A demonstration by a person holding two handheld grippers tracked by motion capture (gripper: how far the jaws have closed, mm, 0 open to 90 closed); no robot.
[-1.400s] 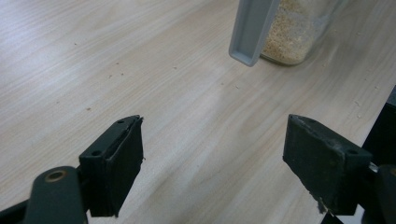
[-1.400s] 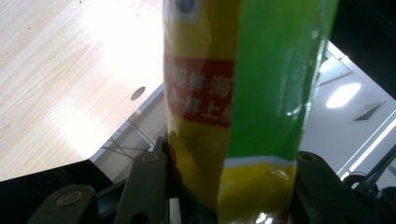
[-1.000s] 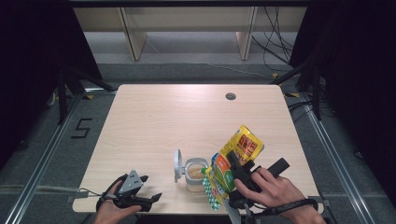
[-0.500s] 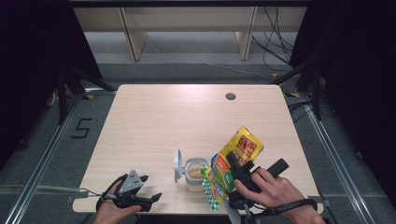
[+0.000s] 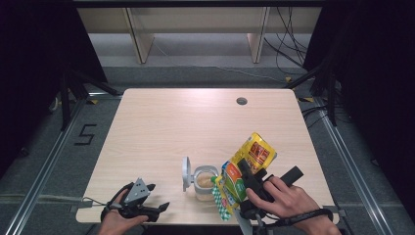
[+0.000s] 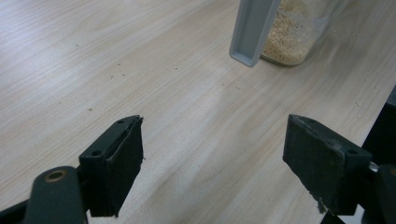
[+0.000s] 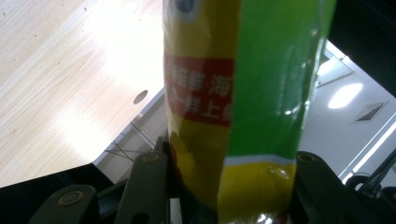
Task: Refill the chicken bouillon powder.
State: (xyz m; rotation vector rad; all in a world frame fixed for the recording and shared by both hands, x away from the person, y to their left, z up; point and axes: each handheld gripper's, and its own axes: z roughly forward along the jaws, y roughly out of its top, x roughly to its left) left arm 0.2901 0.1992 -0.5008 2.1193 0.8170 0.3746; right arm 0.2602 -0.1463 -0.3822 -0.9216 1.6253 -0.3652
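Note:
A yellow and green snack bag (image 5: 244, 172) is tipped over a clear jar (image 5: 204, 182) near the table's front edge, its open end at the jar's mouth. My right gripper (image 5: 249, 183) is shut on the bag (image 7: 243, 112), which stands between its jaws. The jar (image 6: 294, 32) holds pale crumbs, and its grey lid (image 5: 186, 172) stands flipped up on its left side (image 6: 250, 30). My left gripper (image 5: 155, 198) rests at the front left edge with its jaws wide apart (image 6: 215, 172) over bare wood, short of the jar.
The light wooden table (image 5: 195, 127) has a round cable hole (image 5: 241, 101) at the back right. Small crumbs lie scattered on the wood (image 6: 112, 77) near the jar. A dark floor surrounds the table, with shelving legs beyond the far edge.

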